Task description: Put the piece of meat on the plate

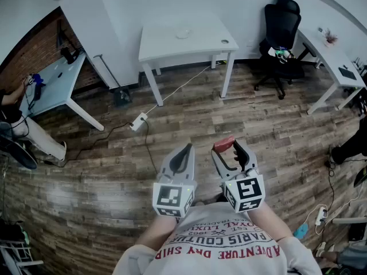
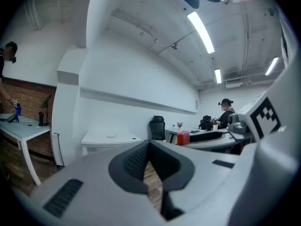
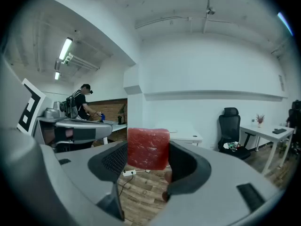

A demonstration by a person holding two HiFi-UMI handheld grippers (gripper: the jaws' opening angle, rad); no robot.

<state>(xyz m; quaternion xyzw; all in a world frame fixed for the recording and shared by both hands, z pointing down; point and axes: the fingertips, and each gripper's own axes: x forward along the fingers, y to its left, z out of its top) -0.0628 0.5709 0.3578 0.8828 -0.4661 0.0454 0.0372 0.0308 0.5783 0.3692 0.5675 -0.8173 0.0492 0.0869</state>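
A red block of meat (image 1: 223, 144) sits between the pads of my right gripper (image 1: 228, 149), which is shut on it and held level above the wooden floor. In the right gripper view the piece of meat (image 3: 148, 148) fills the gap of that gripper (image 3: 148, 158). My left gripper (image 1: 184, 154) hangs just left of it, jaws together and empty; the left gripper (image 2: 150, 160) view shows only floor behind its pads and the meat (image 2: 183, 137) off to the right. A small white plate (image 1: 182, 34) lies on the white table (image 1: 166, 46) far ahead.
A black office chair (image 1: 281, 33) stands right of the table. White desks run along the left (image 1: 51, 85) and right (image 1: 332, 56). A cable and power strip (image 1: 137, 122) lie on the floor between me and the table. A person (image 1: 14, 116) is at the left edge.
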